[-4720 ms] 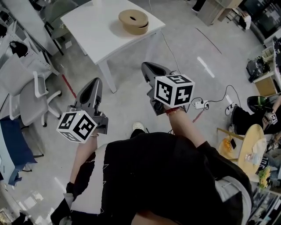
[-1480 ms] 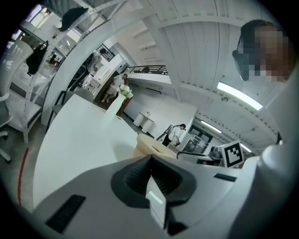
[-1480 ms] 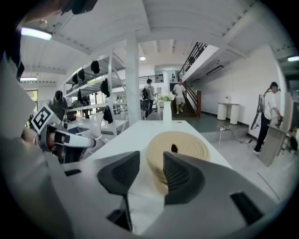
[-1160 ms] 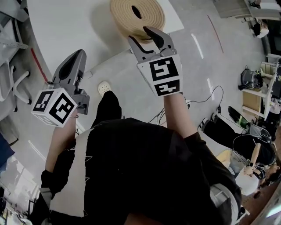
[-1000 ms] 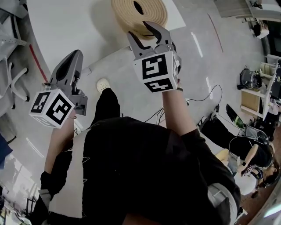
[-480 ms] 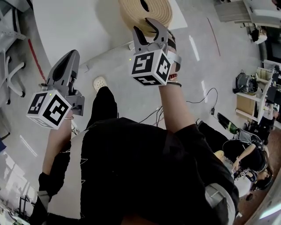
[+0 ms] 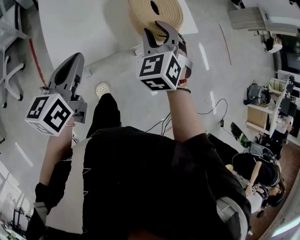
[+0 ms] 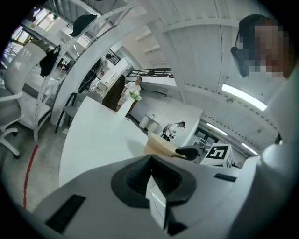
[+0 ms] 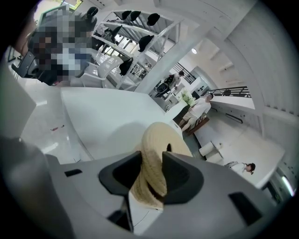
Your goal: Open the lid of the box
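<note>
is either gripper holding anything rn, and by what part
The right gripper, its jaws just closing, pinches the lid by its near rim; the left gripper holds nothing.

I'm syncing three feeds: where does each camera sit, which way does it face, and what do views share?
Head view: on the person's head, facing steeply down at white table and woven box; torso, both forearms, left gripper, right gripper show.
Left gripper view: on that gripper, looking across the table toward the box; shut jaws show.
Right gripper view: on that gripper, facing the box; its jaws, just closing, clamp the lid.
Shared: all three show table and box.
</note>
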